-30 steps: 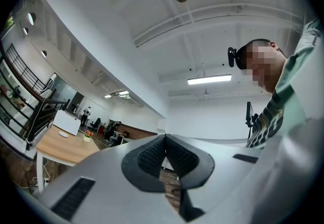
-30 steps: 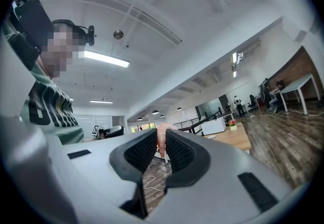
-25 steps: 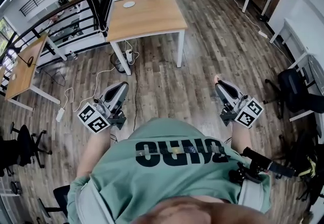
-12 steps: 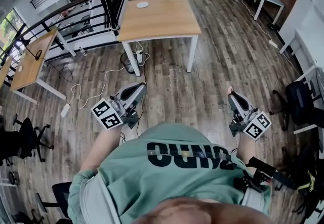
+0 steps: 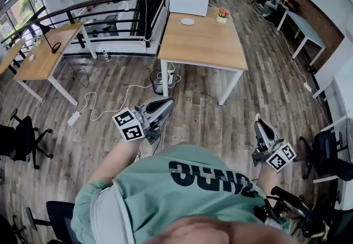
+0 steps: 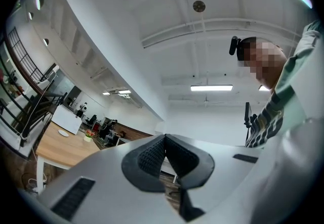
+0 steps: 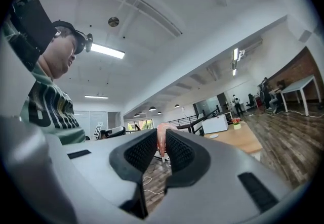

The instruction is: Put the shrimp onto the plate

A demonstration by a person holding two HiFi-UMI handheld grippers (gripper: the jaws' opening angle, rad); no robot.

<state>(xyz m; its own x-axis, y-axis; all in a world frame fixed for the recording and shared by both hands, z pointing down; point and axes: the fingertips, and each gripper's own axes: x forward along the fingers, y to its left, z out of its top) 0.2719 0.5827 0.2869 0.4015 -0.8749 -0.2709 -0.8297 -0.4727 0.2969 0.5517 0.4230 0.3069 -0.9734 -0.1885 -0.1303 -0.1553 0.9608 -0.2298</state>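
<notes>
Right gripper view: the right claw [image 7: 161,142] pinches the pink shrimp [image 7: 161,136] upright between its pads. The left claw [image 6: 165,141] is pressed together, nothing in it. Both hang over the wood floor [image 5: 212,122], well apart from the bench [image 5: 205,47] carrying the white plate [image 5: 187,21].

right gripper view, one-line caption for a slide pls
Right gripper clamped on a pink shrimp, wooden table with its white plate in the distance

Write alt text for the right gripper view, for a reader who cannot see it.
The right gripper pinches a pink shrimp between its dark jaws. Beyond it, a wooden table carries a small white plate; the person's green shirt fills the left edge.
</notes>
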